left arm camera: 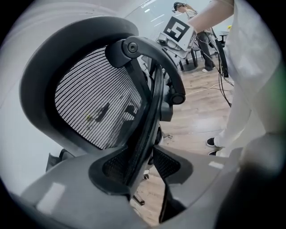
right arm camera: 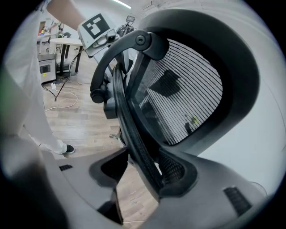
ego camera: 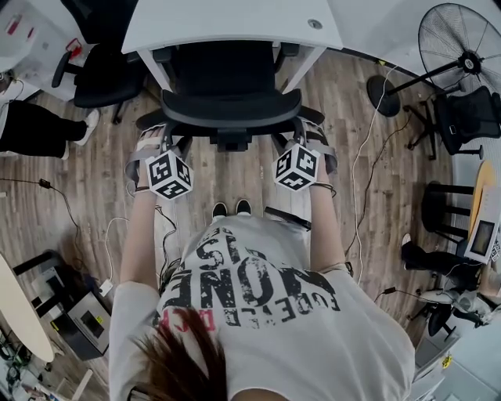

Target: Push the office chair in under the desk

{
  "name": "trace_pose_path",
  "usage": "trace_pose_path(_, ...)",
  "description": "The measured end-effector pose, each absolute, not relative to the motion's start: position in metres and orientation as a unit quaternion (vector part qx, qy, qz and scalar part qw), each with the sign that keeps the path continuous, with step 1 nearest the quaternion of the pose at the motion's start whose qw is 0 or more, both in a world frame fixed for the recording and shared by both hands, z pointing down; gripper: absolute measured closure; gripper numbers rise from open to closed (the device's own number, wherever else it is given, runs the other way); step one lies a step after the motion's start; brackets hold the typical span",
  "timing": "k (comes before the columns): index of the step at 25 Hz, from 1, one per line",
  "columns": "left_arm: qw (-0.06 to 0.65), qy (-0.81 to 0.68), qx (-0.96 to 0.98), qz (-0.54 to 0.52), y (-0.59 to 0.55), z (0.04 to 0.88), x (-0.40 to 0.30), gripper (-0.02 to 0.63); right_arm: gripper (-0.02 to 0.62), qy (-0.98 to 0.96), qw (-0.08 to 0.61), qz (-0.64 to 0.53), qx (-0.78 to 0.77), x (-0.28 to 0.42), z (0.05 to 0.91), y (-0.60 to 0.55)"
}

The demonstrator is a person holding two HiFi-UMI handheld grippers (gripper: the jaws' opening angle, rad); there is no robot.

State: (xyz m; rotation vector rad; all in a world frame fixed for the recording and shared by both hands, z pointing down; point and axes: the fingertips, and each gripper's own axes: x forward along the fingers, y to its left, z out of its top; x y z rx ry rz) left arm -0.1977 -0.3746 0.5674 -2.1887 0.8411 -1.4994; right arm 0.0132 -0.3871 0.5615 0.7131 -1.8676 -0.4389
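Note:
A black mesh office chair [ego camera: 231, 94] stands in front of me, its seat partly under the white desk [ego camera: 235, 23]. My left gripper [ego camera: 156, 141] is at the left edge of the backrest and my right gripper [ego camera: 307, 136] is at the right edge. In the left gripper view the jaws of the left gripper [left arm camera: 143, 167] close around the backrest's rim, with the mesh [left arm camera: 94, 103] above them. In the right gripper view the right gripper [right arm camera: 143, 172] clamps the opposite rim below the mesh [right arm camera: 183, 98]. Each view shows the other gripper's marker cube [left arm camera: 178, 29] [right arm camera: 96, 27].
Another black chair [ego camera: 102, 78] stands at the desk's left, beside a person's leg [ego camera: 31, 125]. A floor fan [ego camera: 462, 47] and more chairs [ego camera: 470, 113] crowd the right. Cables [ego camera: 360, 164] trail over the wooden floor. Boxes [ego camera: 86, 317] sit at lower left.

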Motion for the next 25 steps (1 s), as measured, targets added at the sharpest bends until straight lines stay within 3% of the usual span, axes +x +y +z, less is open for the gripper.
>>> trace_pose_path(16, 0.14, 0.33, -0.775, -0.52, -0.373, 0.563, -0.196, 0.416, 0.397, -0.784, 0.509, -0.167, 0.313, 0.017, 0.553, -0.383)
trace_pose_path(21, 0.12, 0.357, -0.786, -0.49, -0.367, 0.552, -0.198, 0.416, 0.397, -0.798, 0.475, -0.141, 0.343, 0.024, 0.536, -0.375)
trace_pose_path(25, 0.101, 0.385, -0.796, -0.455, -0.355, 0.542, -0.201, 0.417, 0.4, -0.828, 0.397, -0.084, 0.388, 0.025, 0.515, -0.367)
